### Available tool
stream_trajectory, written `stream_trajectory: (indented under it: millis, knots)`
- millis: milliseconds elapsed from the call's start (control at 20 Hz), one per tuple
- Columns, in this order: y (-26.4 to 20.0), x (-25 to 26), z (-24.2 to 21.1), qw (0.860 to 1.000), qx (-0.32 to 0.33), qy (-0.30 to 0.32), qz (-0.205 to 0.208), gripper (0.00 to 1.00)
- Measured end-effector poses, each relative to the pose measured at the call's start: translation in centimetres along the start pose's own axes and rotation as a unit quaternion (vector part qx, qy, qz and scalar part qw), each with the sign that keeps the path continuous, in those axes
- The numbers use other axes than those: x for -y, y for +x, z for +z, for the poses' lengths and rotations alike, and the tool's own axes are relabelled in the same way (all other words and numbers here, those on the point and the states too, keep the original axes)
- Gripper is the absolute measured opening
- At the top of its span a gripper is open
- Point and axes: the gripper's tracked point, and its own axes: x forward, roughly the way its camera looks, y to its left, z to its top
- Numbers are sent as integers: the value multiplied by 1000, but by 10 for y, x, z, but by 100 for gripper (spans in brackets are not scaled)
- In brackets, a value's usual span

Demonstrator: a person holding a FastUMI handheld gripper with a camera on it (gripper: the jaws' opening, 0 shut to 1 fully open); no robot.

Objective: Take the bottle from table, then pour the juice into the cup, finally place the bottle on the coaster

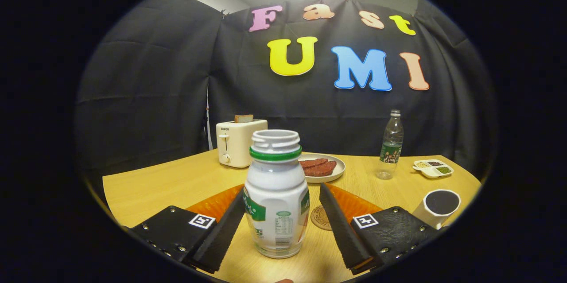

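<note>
Gripper (281, 225) fingers spread wide, bottle (277, 194) upright on table (146, 185) between them, uncapped. Left finger just touching bottle side, right finger clear of it. Coaster (320, 218) just behind right finger. Cup (438, 207) right of fingers. Toaster (239, 141), plate (339, 170) beyond.

1. We count two bottles: one white juice bottle (276, 194), uncapped, and one clear water bottle (391, 144).
2. We count one cup (437, 207).
3. We list one coaster (320, 218).
4. One toaster (239, 142), holding one bread slice (243, 118).
5. One plate (333, 174) with two meat slices (319, 167).
6. One divided condiment dish (433, 168).
7. One gripper (281, 225), two fingers.
</note>
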Motion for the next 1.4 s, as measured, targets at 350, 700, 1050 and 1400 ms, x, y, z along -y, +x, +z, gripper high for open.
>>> stream_trajectory:
  millis: [350, 700, 1050, 1400]
  knots:
    - [9, -3, -1, 1000, 14, 15, 5, 75]
    - [-3, 11, 20, 987, 68, 143, 20, 70]
    - [-17, 43, 60, 926, 155, 341, 39, 70]
    - [-25, 59, 65, 856, 191, 478, 49, 70]
